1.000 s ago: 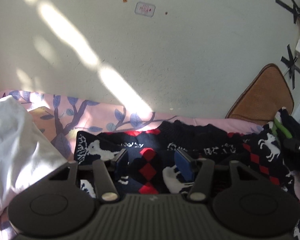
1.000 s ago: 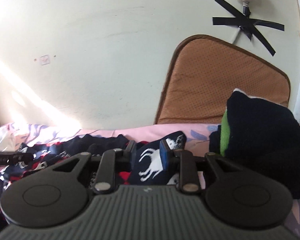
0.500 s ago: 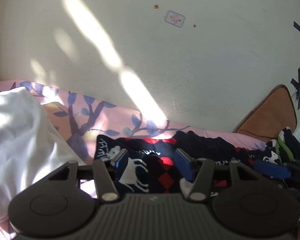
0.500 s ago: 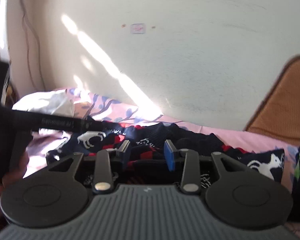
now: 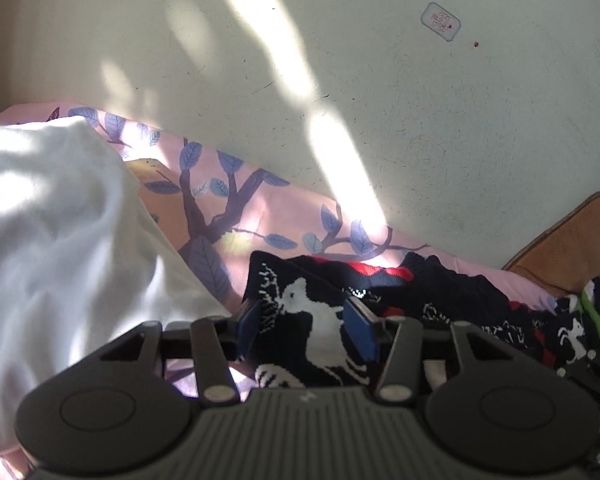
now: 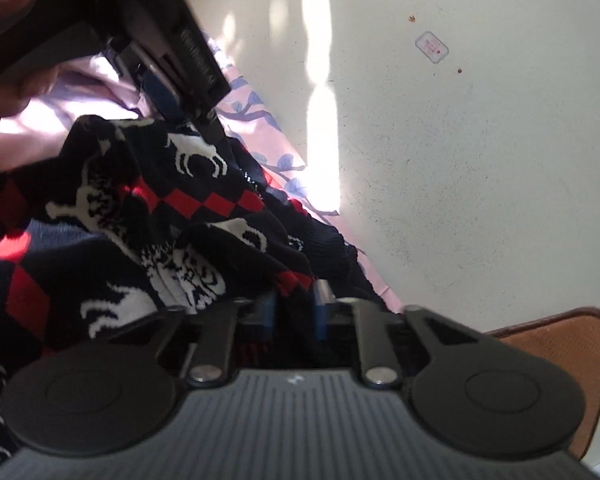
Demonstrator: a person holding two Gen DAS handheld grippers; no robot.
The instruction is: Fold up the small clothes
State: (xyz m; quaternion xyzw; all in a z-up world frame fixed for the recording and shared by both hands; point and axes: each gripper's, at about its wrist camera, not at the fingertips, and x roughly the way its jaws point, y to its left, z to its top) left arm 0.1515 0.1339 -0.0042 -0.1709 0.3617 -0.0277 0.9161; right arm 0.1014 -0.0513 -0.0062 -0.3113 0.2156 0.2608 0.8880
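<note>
left wrist: low, close, facing wall [image 5: 420,128] | right wrist: rolled, same wall

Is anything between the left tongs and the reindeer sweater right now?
Nothing visible. The sweater corner already sits between the left tongs, whose jaws are closing. The white cloth lies off to the side, clear of them. The right tongs are shut on another fold of the sweater.
</note>
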